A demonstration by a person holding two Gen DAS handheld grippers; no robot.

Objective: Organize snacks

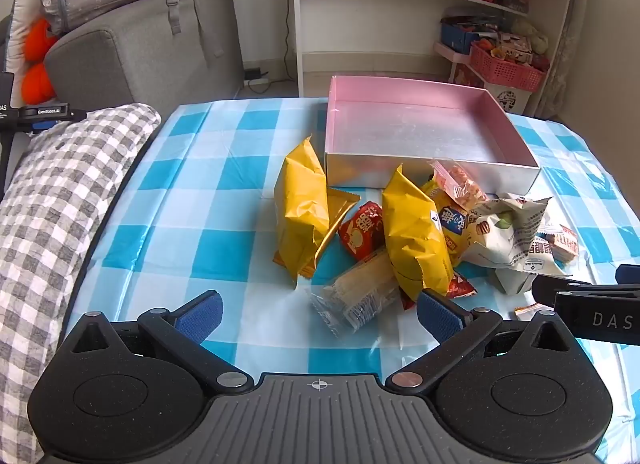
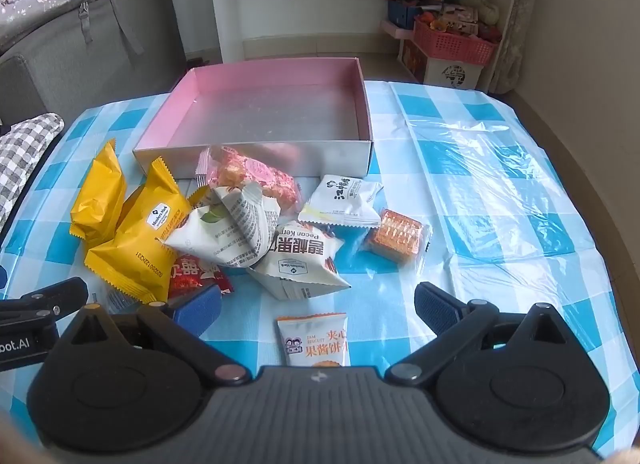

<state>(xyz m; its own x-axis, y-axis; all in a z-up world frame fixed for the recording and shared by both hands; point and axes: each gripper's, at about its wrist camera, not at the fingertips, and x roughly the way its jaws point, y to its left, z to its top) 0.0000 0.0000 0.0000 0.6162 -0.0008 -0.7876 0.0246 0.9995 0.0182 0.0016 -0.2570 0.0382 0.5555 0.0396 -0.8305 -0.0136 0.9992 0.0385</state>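
Both wide open, empty: left gripper point(image 1: 318, 314), right gripper point(image 2: 318, 312). "JAM BISCUIT" packet point(image 2: 314, 340) at 6 o'clock; "Pecan Ker" pack point(image 2: 300, 260), "Member's Mark" yellow pack point(image 2: 140, 240) at 12.

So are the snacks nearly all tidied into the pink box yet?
Not yet. The pink box is empty, so nothing looks done. Both tools, left and right, are open and hold nothing. The whole snack pile, including the jam biscuit packet, is left on the checked tablecloth.
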